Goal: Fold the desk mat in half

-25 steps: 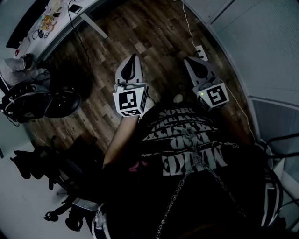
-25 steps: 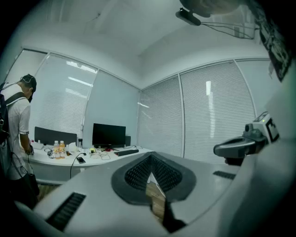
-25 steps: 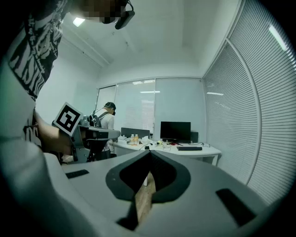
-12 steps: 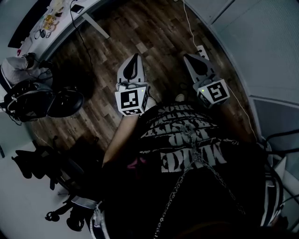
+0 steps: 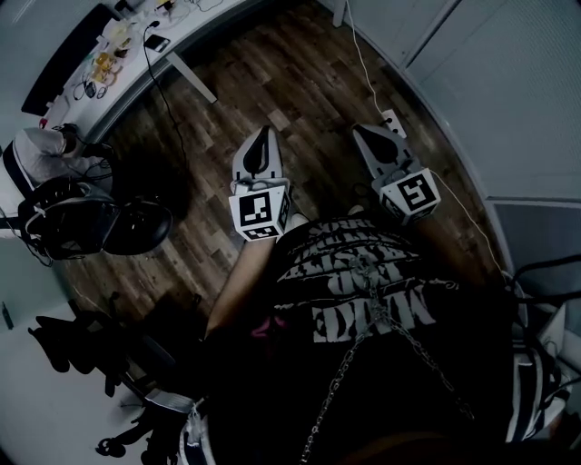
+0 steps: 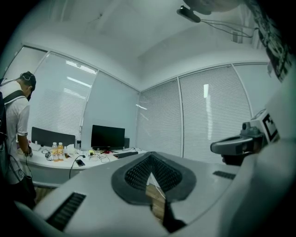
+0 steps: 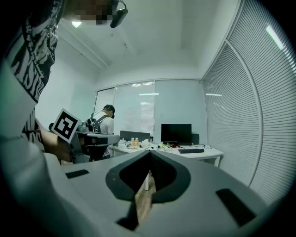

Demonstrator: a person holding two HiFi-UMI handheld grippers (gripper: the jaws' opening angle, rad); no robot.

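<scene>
With jaws together and empty, the left gripper (image 5: pixel 262 136) and right gripper (image 5: pixel 368 136) have drifted nearer the white worktop (image 5: pixel 195 23), where no desk mat shows yet, so the fold looks unstarted.

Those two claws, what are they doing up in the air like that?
A person holds a claw in each hand: the left claw and the right claw. Both are shut and hold nothing. They point out over the wooden floor toward a white desk with a monitor, where another person stands. No folding has begun yet.
</scene>
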